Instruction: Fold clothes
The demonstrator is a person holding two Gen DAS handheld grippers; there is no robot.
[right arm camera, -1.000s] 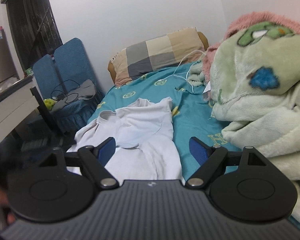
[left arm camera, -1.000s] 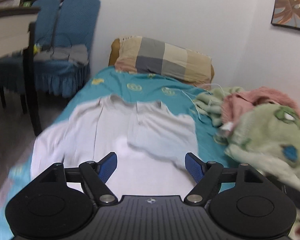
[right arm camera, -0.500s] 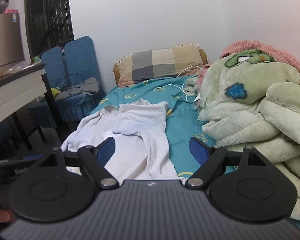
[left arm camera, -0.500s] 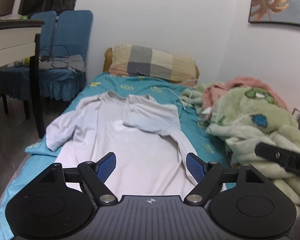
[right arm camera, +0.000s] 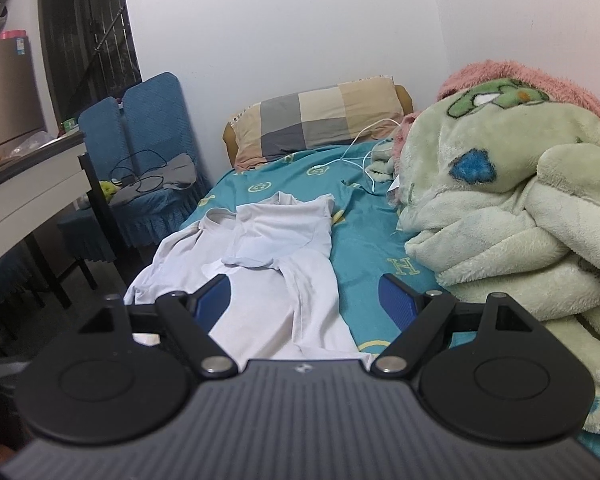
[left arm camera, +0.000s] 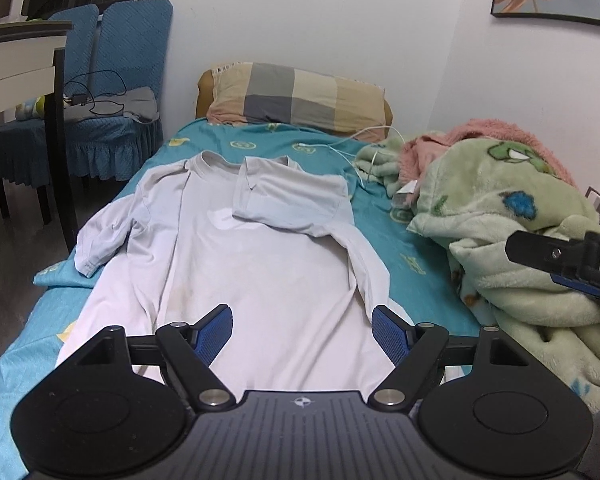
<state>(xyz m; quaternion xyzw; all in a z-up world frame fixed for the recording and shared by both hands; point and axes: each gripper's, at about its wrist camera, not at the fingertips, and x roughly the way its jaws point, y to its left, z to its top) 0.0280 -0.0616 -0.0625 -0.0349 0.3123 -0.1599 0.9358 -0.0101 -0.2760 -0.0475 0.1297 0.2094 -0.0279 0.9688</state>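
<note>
A pale lilac-white T-shirt lies spread on the teal bed sheet, collar toward the pillow. Its right shoulder and sleeve are folded inward over the chest; its left sleeve hangs toward the bed's left edge. My left gripper hovers open above the shirt's hem, nothing between its blue pads. In the right wrist view the same shirt lies ahead and to the left, and my right gripper stands open over the hem's right side. The right gripper's fingers also show at the left view's right edge.
A heap of green and pink fleece blankets fills the bed's right side. A checked pillow and a white cable lie at the head. Blue-covered chairs and a white desk stand left of the bed.
Both grippers have drawn back from the shirt toward the foot of the bed, so more of the shirt shows. The right gripper has come into the left view's right edge. Both stay open.
</note>
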